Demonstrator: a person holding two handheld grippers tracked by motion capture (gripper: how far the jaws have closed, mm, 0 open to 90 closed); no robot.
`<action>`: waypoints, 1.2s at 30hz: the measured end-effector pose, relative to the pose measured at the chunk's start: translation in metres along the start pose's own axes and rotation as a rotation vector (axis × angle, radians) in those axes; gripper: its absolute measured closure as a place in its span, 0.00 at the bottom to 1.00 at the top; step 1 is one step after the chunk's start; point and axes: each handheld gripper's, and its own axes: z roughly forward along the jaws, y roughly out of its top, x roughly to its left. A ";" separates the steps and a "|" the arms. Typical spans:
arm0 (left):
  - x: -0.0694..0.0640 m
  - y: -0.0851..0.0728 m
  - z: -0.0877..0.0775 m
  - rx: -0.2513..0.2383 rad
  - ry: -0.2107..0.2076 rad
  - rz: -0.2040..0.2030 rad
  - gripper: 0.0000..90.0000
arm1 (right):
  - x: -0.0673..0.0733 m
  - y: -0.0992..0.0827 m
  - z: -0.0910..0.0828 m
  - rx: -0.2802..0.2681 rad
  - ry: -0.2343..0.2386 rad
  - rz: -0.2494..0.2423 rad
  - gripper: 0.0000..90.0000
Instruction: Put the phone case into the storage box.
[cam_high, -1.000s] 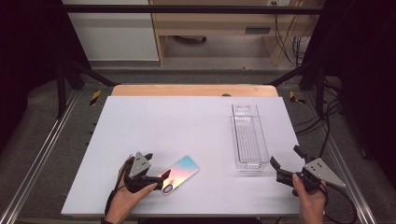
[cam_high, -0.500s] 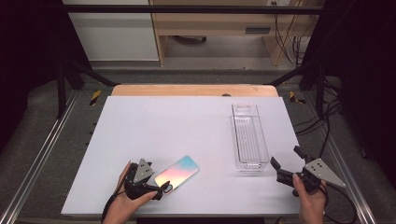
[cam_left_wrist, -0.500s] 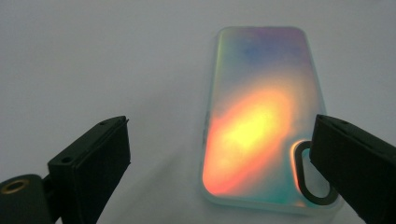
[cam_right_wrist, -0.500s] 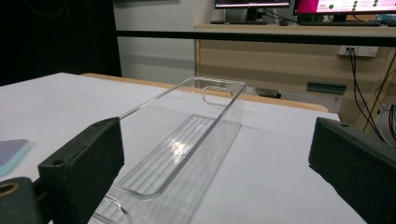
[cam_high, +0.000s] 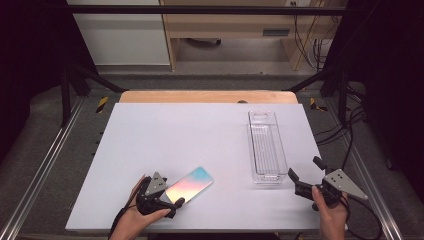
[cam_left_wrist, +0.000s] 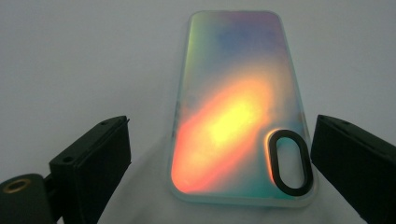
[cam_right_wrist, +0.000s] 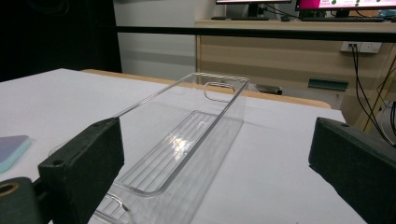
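Phone case (cam_left_wrist: 238, 107): iridescent, lying flat on the white desk (cam_high: 200, 135), near its front edge, camera cutout end toward me.
My left gripper (cam_high: 172, 200): jaws spread wide, one on each side of the case's near end, not pressing it; nothing held.
My right gripper (cam_high: 305, 175): jaws wide open and empty, just short of the near end of the clear plastic tray (cam_right_wrist: 187, 140).
Tray to case: well apart, tray to the right.

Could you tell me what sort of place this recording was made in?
Probably a lab or office workspace: a white table inside a dark metal frame, a wooden desk with monitors, and trailing cables.
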 end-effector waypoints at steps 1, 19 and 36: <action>-0.001 0.001 0.002 0.008 0.000 0.010 0.05 | 0.000 0.000 0.000 -0.001 -0.001 -0.002 0.04; -0.009 0.003 0.013 0.069 -0.039 0.040 0.10 | -0.001 0.002 -0.004 -0.015 -0.001 -0.001 0.04; 0.001 0.013 0.004 0.030 -0.025 0.015 0.19 | 0.006 0.009 -0.004 -0.034 0.007 -0.036 0.04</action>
